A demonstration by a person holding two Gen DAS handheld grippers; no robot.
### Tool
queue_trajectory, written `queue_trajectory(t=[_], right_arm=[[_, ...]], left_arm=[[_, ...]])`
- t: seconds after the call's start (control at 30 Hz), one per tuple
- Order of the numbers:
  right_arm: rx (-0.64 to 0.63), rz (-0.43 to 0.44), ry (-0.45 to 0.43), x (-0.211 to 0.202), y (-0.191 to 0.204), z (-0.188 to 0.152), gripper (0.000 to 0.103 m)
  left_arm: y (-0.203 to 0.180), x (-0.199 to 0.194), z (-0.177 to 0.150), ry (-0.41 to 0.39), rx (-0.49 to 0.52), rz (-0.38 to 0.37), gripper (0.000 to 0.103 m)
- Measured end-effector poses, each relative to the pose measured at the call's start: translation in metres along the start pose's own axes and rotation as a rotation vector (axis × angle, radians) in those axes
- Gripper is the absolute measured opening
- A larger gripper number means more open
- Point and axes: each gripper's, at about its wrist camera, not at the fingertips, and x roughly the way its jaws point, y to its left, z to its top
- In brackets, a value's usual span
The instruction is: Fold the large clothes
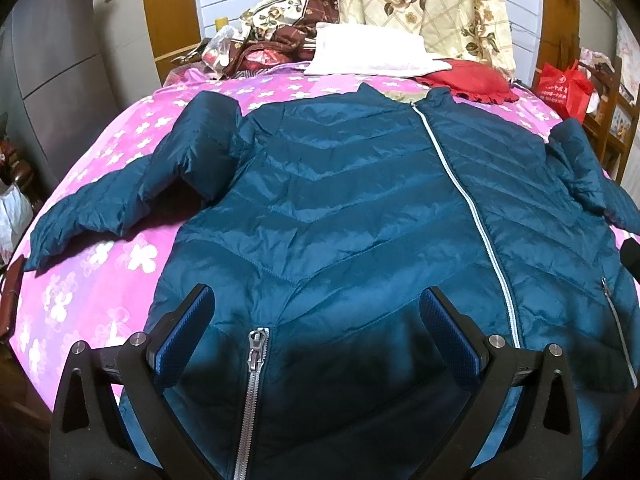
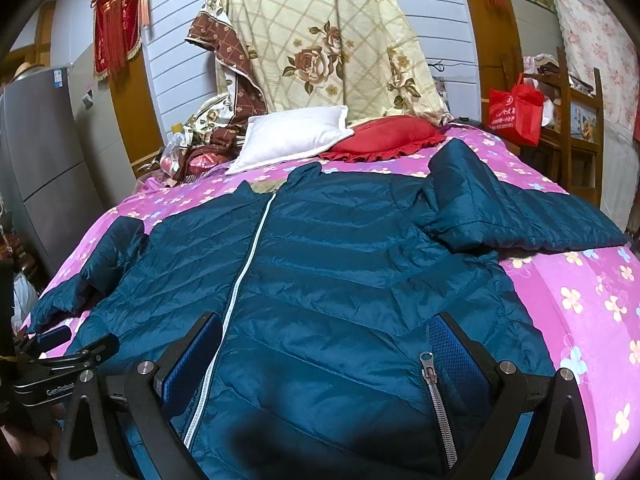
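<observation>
A teal quilted puffer jacket (image 1: 340, 208) lies front up and zipped on a pink flowered bedspread (image 1: 104, 264), collar away from me, sleeves spread to both sides. It also shows in the right wrist view (image 2: 340, 264). My left gripper (image 1: 316, 316) is open above the jacket's hem at the left pocket zipper (image 1: 252, 384). My right gripper (image 2: 328, 344) is open above the hem between the centre zipper (image 2: 240, 280) and the right pocket zipper (image 2: 436, 404). Neither holds anything. The left gripper (image 2: 60, 344) shows at the right wrist view's left edge.
A white pillow (image 2: 288, 136) and a red ruffled pillow (image 2: 388, 132) lie past the collar. A floral quilt (image 2: 332, 44) is heaped at the headboard. A red bag (image 2: 516, 108) hangs on wooden shelves at right. A grey fridge (image 2: 36, 152) stands at left.
</observation>
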Motion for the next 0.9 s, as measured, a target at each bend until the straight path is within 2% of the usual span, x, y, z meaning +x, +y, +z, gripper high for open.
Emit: queue_trajectory(t=[0.2, 0.3, 0.47, 0.6, 0.7, 0.8, 0.9], right_arm=[[0.005, -0.004, 0.005, 0.001, -0.002, 0.001, 0.103], [0.004, -0.004, 0.013, 0.002, -0.002, 0.001, 0.103], [0.005, 0.005, 0.010, 0.002, -0.002, 0.000, 0.103], [0.017, 0.014, 0.015, 0.003, -0.003, 0.000, 0.103], [0.016, 0.015, 0.017, 0.004, -0.001, 0.000, 0.103], [0.013, 0.018, 0.031, 0.008, 0.001, 0.000, 0.103], [0.001, 0.018, 0.039, 0.011, 0.004, -0.001, 0.103]], left_arm=[[0.004, -0.002, 0.003, -0.015, -0.018, -0.021, 0.103], [0.018, -0.008, 0.022, -0.030, -0.030, -0.019, 0.103], [0.085, -0.017, 0.056, -0.055, -0.141, 0.014, 0.103], [0.172, 0.007, 0.073, -0.025, -0.233, 0.142, 0.103], [0.235, 0.025, 0.070, 0.000, -0.292, 0.252, 0.103], [0.313, 0.052, 0.062, 0.092, -0.382, 0.359, 0.103], [0.362, 0.068, 0.053, 0.144, -0.425, 0.452, 0.103]])
